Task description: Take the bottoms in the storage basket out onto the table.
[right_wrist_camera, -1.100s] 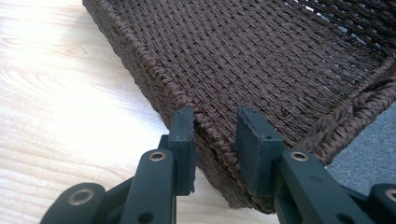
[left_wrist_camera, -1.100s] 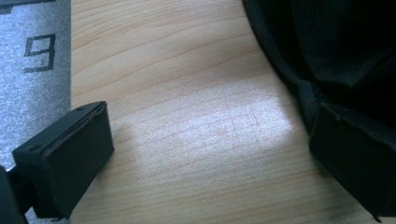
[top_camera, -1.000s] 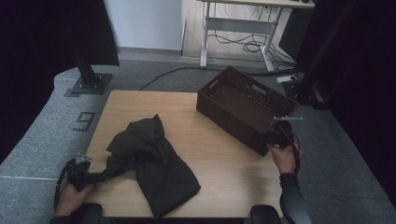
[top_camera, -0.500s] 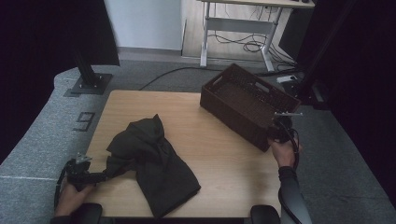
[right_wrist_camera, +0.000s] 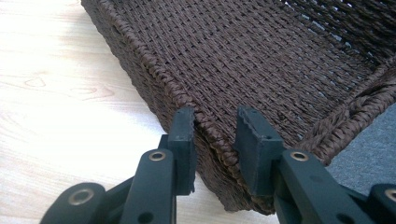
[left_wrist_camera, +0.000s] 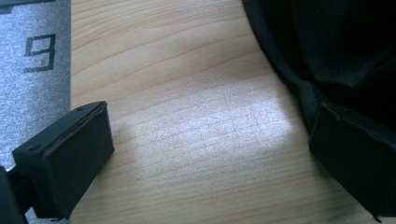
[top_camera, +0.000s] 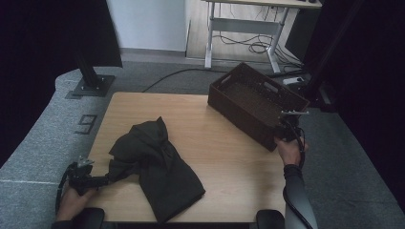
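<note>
While the person's right hand [top_camera: 290,150] reaches in at the worktop's right edge, the right claw [right_wrist_camera: 214,125] straddles the near rim of the dark brown wicker basket [top_camera: 255,102], one jaw outside the wall and one inside. Its jaws are set narrow about the woven rim; in the right gripper view a small gap shows on the inner side, so whether the pads actually press the weave cannot be told. The basket sits tilted at the far right corner of the light wooden worktop [top_camera: 229,162], its near corner overhanging the edge beside the hand, its hollow facing up and toward the camera.

At the near left corner, the left claw [top_camera: 98,181] lies low and level, pointing toward a crumpled black garment [top_camera: 160,164] that is spread across the left half of the worktop, well apart from the basket. In the left gripper view its jaws stand wide: the left jaw rests over bare wood, and the right jaw lies against the garment's edge, with only worktop between the two. A grey floor mat bearing the numeral 9 [top_camera: 86,124] lies just left of the worktop.
</note>
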